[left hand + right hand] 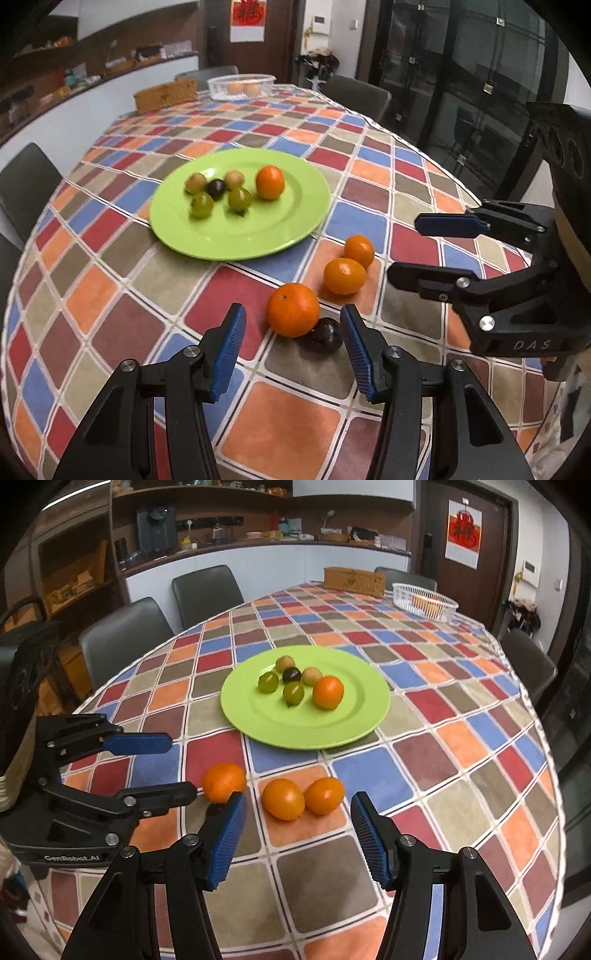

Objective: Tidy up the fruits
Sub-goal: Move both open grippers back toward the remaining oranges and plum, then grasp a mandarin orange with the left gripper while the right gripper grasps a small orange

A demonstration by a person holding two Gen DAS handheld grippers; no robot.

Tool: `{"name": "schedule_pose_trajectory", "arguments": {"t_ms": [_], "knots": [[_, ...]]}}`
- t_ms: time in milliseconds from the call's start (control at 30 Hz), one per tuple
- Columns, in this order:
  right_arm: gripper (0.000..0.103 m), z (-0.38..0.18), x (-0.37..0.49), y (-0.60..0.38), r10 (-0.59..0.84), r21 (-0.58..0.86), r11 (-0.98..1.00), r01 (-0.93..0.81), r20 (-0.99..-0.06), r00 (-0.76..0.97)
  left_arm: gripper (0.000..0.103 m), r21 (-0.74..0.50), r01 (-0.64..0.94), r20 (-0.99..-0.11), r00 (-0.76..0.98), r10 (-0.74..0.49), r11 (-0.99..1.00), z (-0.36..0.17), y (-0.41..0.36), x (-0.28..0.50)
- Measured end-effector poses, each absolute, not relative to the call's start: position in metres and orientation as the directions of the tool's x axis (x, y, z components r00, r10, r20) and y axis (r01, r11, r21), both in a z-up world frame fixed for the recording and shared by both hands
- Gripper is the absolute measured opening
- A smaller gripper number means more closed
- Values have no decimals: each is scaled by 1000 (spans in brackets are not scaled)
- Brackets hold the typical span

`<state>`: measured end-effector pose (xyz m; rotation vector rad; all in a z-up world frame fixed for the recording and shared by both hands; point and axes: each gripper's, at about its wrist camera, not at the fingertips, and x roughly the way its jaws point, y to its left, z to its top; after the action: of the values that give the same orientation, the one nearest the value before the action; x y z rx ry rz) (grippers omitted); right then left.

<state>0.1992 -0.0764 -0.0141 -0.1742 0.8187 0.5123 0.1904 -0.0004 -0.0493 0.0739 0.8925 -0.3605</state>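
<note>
left gripper (293, 354): we hold it released, jaws framing the orange (293, 309) and dark plum (322, 334) for approach.
right gripper (297, 836): released, aimed at two tangerines (303, 797).
green plate (258, 236): our collection point, six fruits already there.

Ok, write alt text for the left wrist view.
The open left gripper hovers over an orange and a dark plum on a checkered tablecloth. Beyond sit two more oranges, a green plate of fruit, and the right gripper.
</note>
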Motion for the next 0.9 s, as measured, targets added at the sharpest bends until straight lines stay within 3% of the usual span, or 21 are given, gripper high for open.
{"name": "schedule_pose_trajectory", "arguments": {"t_ms": [500,900], "knots": [[59,-36,223,-82,369,106,879,-466,-771,519,47,-145,346,-820,483,-309,927,-71,-5,221],[49,-44,225,-75,412,158,857,-490,-780,471,40,-164,342,-840,443,-313,925,-79,-6,234]]}}
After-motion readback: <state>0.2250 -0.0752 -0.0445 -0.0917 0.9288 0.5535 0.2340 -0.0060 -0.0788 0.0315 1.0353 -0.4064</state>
